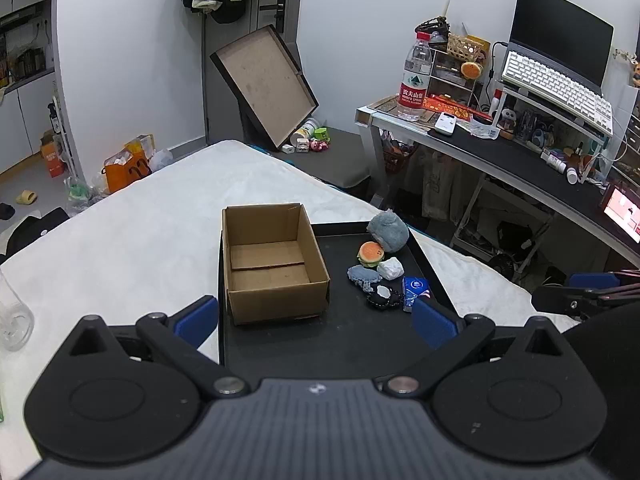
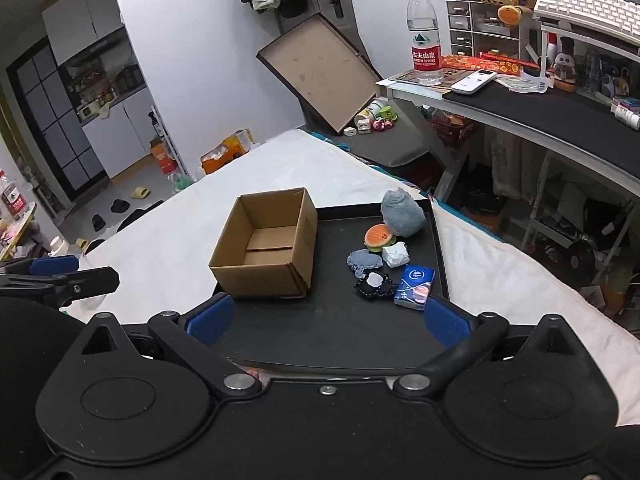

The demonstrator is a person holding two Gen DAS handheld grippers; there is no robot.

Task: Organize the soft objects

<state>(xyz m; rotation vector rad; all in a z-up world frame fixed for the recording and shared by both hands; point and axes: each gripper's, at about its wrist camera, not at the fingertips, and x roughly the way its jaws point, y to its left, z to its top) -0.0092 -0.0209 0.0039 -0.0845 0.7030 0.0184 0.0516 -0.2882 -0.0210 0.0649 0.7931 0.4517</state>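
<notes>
An empty cardboard box [image 1: 272, 260] [image 2: 268, 252] stands on the left of a black tray [image 1: 320, 344] [image 2: 332, 328]. To its right lie a grey plush [image 1: 388, 232] [image 2: 402, 214], a burger toy [image 1: 371, 254] [image 2: 378, 237], a white crumpled lump [image 1: 391, 269] [image 2: 396, 255], a grey-blue flat piece [image 1: 363, 275] [image 2: 363, 261], a black beaded item [image 1: 384, 295] [image 2: 374, 285] and a blue tissue pack [image 1: 416, 291] [image 2: 415, 286]. My left gripper [image 1: 316, 322] is open and empty before the box. My right gripper [image 2: 328, 320] is open and empty over the tray's near part.
The tray rests on a white bed [image 1: 140, 232] [image 2: 180, 240]. A cluttered desk [image 1: 500, 152] [image 2: 540, 108] with a water bottle [image 1: 414, 80] [image 2: 425, 40] stands at the right. A glass bottle [image 1: 12, 316] sits at the left. A tilted box lid [image 1: 264, 84] leans behind.
</notes>
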